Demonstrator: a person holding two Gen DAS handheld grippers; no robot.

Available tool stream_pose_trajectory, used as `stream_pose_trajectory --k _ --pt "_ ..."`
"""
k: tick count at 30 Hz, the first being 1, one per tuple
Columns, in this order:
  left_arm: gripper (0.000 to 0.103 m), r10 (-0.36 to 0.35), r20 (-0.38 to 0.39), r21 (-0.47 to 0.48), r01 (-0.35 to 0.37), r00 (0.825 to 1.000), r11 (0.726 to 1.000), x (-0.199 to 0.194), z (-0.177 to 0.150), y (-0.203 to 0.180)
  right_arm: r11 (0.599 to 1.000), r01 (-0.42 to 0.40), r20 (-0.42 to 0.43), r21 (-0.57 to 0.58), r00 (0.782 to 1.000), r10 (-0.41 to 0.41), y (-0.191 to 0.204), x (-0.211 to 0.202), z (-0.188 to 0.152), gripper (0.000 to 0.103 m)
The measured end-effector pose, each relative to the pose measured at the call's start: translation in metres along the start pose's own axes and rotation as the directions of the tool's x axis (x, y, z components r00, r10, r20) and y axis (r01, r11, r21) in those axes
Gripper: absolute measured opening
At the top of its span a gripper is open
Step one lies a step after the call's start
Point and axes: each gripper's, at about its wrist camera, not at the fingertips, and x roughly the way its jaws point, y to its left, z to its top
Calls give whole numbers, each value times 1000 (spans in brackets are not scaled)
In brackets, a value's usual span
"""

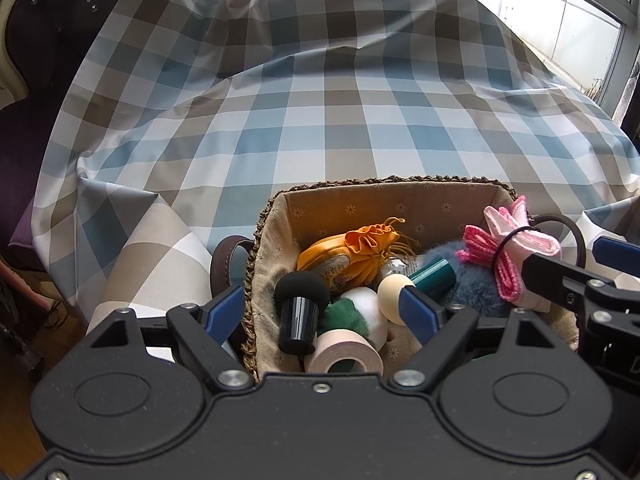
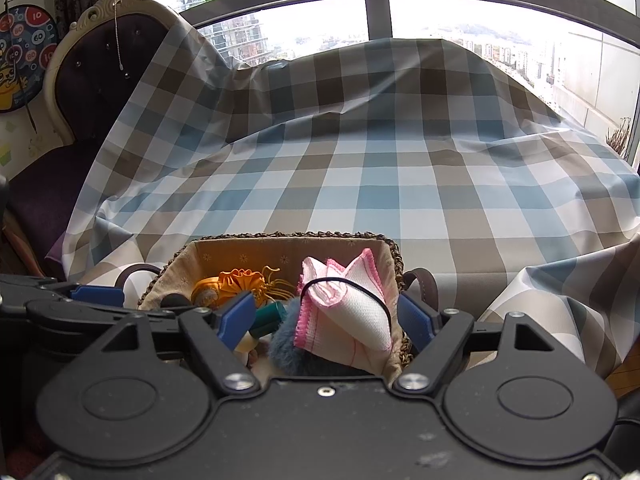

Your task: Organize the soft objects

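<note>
Both grippers hover over the near end of a woven basket (image 1: pixel 256 240), their blue-padded jaws spread apart. The left gripper (image 1: pixel 320 308) straddles the basket's left wall, one pad outside it, the other by a cream ball (image 1: pixel 394 292); nothing is clamped between them. The right gripper (image 2: pixel 326 318) stands with its jaws wide around a pink-edged white cloth bundle (image 2: pixel 352 312) tied with a black elastic band; the pads seem clear of it, though the right pad is partly hidden behind the basket's rim.

That bundle leans in the basket's right near corner, on top of a blue-grey furry thing (image 1: pixel 472 280). An orange drawstring pouch (image 1: pixel 352 252) lies toward the middle, with a teal cylinder (image 1: pixel 434 276) beside it, a black foam-topped tube (image 1: pixel 298 308) at the left wall, and a roll of pale tape (image 1: pixel 344 354) at the near edge. The basket sits at the near edge of a checked cloth (image 1: pixel 320 120).
</note>
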Motion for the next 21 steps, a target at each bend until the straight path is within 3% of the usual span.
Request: stream_pose_trajectory --k 21 --pt "82 0 -1 1 0 1000 1000 0 0 0 1000 2 -7 1 1000 -2 0 2 -4 79"
